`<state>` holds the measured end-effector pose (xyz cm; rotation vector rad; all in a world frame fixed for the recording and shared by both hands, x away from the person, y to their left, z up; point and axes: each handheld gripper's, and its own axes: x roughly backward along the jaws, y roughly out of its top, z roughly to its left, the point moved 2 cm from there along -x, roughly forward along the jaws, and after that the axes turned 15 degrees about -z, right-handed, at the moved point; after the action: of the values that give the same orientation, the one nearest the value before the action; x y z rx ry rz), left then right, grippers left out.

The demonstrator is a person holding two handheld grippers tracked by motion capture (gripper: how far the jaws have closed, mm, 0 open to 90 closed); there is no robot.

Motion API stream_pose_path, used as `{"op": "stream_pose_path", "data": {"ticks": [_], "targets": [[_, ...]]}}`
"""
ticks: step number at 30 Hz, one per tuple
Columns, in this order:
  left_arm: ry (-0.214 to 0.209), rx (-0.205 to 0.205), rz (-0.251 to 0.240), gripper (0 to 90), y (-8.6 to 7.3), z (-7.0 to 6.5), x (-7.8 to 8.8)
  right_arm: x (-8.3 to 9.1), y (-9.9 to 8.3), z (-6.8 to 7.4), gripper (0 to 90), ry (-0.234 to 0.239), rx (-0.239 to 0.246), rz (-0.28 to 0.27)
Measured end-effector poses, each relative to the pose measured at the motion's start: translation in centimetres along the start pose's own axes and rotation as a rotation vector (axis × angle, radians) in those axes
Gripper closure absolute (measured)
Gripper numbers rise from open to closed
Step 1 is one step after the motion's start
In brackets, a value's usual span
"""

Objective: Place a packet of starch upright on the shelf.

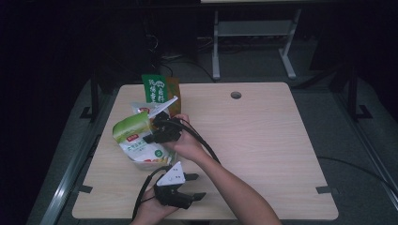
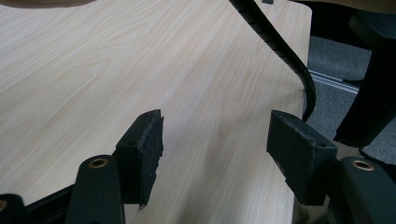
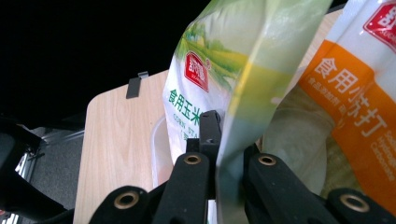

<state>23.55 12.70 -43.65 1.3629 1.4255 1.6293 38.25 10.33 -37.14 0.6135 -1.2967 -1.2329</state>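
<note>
This looks like a lab or test room set up for recording: a plain light-wood desk (image 1: 263,140) with a cable hole (image 1: 236,95) stands on grey carpet (image 1: 263,65) in a darkened room, with a white metal desk frame (image 1: 253,33) and loose cables (image 1: 187,63) behind it.
</note>
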Motion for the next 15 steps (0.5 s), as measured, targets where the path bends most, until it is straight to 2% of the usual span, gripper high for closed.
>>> {"op": "stream_pose_path", "data": {"ticks": [9, 15], "targets": [[-0.005, -0.004, 0.009, 35.9, -0.1, 0.0, -0.2, 1.1, 0.2, -0.2, 82.3, 0.001, 0.005, -0.008], [-0.005, -0.003, 0.010, 35.9, -0.1, -0.1, -0.3, 1.6, 0.0, -0.1, 84.0, -0.002, 0.010, 0.005]]}}
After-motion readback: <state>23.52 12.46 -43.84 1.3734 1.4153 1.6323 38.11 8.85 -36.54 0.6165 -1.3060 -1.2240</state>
